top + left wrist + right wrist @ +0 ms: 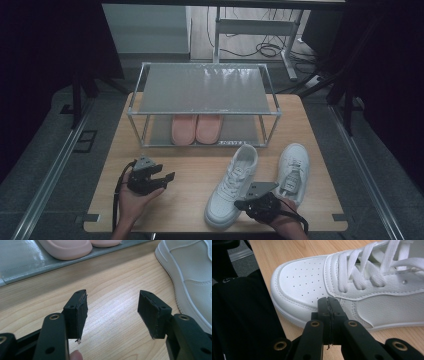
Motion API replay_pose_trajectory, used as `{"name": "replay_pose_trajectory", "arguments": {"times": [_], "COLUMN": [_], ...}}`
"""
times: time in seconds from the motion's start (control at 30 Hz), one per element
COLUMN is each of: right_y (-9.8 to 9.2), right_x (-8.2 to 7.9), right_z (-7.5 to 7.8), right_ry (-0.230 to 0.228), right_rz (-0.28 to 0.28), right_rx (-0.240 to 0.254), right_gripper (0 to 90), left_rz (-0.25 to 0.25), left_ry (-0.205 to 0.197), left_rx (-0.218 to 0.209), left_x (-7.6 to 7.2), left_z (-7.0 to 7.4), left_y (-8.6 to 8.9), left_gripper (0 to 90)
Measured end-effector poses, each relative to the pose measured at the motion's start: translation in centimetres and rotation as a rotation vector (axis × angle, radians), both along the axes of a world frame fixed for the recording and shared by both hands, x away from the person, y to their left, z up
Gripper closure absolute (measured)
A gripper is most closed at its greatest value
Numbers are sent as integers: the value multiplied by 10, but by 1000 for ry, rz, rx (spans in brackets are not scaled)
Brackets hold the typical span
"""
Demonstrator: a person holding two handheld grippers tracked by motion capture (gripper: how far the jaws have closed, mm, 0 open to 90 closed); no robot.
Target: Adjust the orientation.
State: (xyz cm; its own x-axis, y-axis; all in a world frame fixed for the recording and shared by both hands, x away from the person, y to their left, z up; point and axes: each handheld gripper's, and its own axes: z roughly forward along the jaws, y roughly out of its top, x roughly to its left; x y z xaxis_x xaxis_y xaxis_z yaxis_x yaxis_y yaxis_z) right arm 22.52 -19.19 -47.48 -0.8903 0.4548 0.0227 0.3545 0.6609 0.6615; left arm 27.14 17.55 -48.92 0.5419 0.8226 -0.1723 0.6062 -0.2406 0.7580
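Right claw (329, 305) pressed together, empty, beside white sneaker (352, 282); left claw (112, 312) held apart above surface (112, 290).

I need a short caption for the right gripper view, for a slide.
Closed right claw, empty, pointing at the side of a white sneaker near its toe, on a wooden table.

Bare worktop (195, 175) is seen between the left gripper (162, 179) and the nearer white sneaker (231, 186); free passage there. The rack (202, 90) blocks the far half; its lower shelf is part-filled by pink slippers (196, 128), with room on either side. The second sneaker (293, 170) closes the right edge. The right gripper (329, 302), fingers together, lies just beside the nearer sneaker's toe.
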Motion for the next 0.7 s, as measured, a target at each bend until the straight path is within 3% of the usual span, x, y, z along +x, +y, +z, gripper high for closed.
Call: {"name": "replay_pose_trajectory", "arguments": {"times": [0.7], "right_y": [16], "right_x": [6], "right_z": [-3], "right_ry": [4], "right_rz": [17], "right_rx": [-5], "right_gripper": [899], "left_rz": [6], "left_ry": [2], "left_rx": [-3], "left_x": [0], "left_z": [0], "left_y": [1], "left_gripper": [414]}}
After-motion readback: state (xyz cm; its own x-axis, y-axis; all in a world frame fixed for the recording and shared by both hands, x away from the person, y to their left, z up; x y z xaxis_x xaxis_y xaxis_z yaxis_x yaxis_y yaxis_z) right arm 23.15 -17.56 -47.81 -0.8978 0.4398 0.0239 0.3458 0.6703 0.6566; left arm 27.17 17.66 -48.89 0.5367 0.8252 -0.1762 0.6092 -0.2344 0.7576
